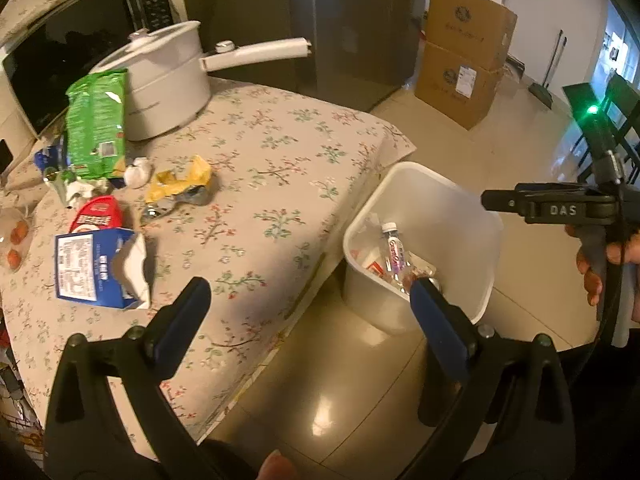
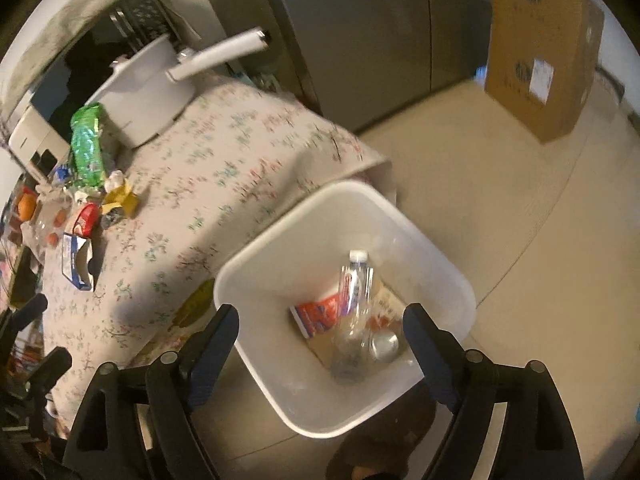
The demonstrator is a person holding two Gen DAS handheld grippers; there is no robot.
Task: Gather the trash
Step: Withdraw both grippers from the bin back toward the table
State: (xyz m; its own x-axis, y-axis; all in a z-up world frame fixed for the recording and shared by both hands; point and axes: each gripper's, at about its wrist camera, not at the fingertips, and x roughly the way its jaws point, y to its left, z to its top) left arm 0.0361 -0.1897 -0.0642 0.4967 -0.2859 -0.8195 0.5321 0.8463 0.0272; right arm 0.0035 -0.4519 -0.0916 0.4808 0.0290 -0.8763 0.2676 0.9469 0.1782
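A white bin (image 1: 416, 184) stands on the floor by the table corner. In the right wrist view the bin (image 2: 280, 232) holds a clear bottle (image 2: 354, 292), a red and white carton (image 2: 320, 314) and a metal can (image 2: 385, 345). My right gripper (image 2: 322, 314) hangs open above it, with nothing between its fingers. My left gripper (image 1: 308, 292) is open and empty over the table edge. On the table lie a green bag (image 1: 96, 128), a yellow wrapper (image 1: 180, 182), a crumpled tissue (image 1: 138, 172), a red packet (image 1: 98, 214) and a torn blue carton (image 1: 96, 268).
A white pot (image 1: 160, 80) with a long handle and a microwave (image 1: 60, 60) stand at the back of the floral-clothed table (image 1: 280, 152). Bagged oranges (image 1: 16, 240) lie at the left edge. Stacked cardboard boxes (image 1: 464, 60) and a grey cabinet (image 1: 352, 20) stand on the tiled floor beyond.
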